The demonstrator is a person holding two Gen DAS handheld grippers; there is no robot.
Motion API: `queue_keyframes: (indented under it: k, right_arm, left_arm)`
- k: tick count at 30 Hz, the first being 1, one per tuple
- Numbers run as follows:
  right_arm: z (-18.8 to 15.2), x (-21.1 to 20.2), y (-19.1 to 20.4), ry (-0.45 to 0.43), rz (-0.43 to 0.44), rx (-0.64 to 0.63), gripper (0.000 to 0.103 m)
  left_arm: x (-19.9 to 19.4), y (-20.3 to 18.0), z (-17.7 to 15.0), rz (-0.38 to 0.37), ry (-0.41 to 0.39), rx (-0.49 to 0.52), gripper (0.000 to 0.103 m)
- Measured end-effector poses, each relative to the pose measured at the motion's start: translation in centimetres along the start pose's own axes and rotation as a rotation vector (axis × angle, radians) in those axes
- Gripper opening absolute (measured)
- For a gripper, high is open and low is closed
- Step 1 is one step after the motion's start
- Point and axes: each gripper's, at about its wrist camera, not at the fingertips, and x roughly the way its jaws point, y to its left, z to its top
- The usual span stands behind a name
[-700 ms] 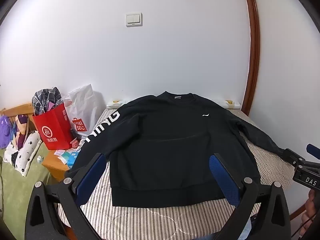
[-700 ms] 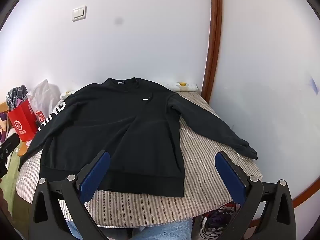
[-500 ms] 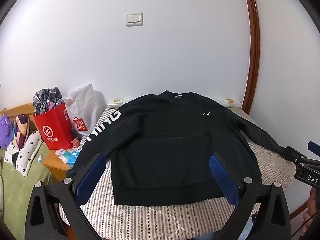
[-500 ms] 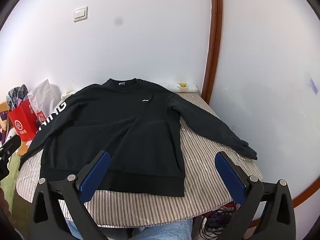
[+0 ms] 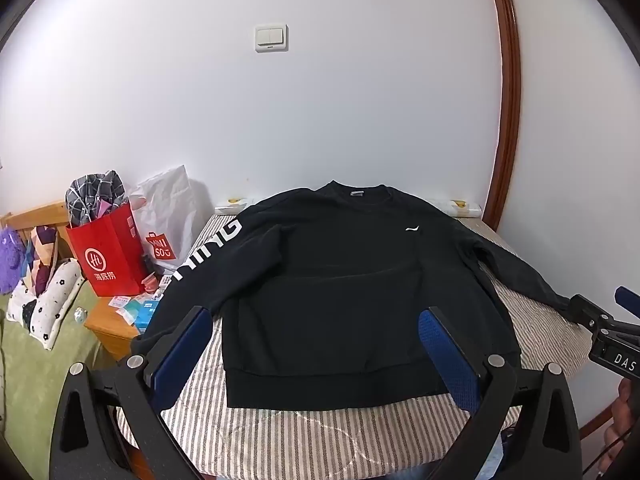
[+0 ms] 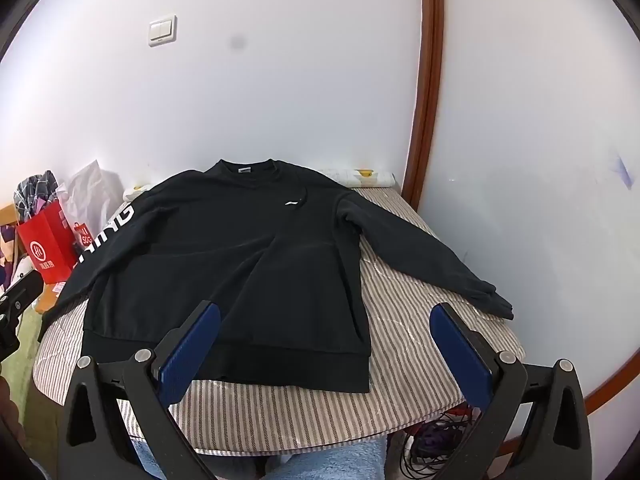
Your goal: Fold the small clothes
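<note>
Striped table [image 5: 320, 436], black sweatshirt [image 5: 340, 280] flat as before, both jaws unchanged, wide.

**Black sweatshirt spread flat, front up**

A black long-sleeved sweatshirt [image 5: 340, 280] lies face up on a striped surface, unfolded — collar toward the far wall, ribbed hem toward the near edge. A small white logo sits on the chest, and a grey label shows inside the round neckline. One sleeve carries large white lettering and runs down past the surface's edge on the side of the lettering; the other sleeve is plain and stretches out diagonally, its cuff [image 6: 496, 300] resting near the opposite edge. The body lies mostly smooth — a few shallow creases cross the middle, and the hem band is straight.
</note>
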Motion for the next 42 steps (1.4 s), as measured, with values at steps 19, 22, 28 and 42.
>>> queue_keyframes:
  k: [19, 22, 28, 42]
  right_arm:
    - [-0.2, 0.4, -0.2, -0.008, 0.002, 0.01, 0.103]
    - [-0.3, 0.6, 0.2, -0.004, 0.005, -0.001, 0.103]
    - [-0.4, 0.8, 0.6, 0.0, 0.005, -0.01, 0.103]
    - [-0.8, 1.5, 1.3, 0.008, 0.016, -0.024, 0.103]
  left_arm:
    - [0.0, 0.6, 0.3, 0.02, 0.006, -0.045, 0.103]
    - [0.0, 0.7, 0.4, 0.022, 0.005, -0.045, 0.103]
    - [0.2, 0.9, 0.2, 0.012, 0.008, -0.053, 0.103]
    - [0.8, 1.7, 0.1, 0.015, 0.008, -0.074, 0.103]
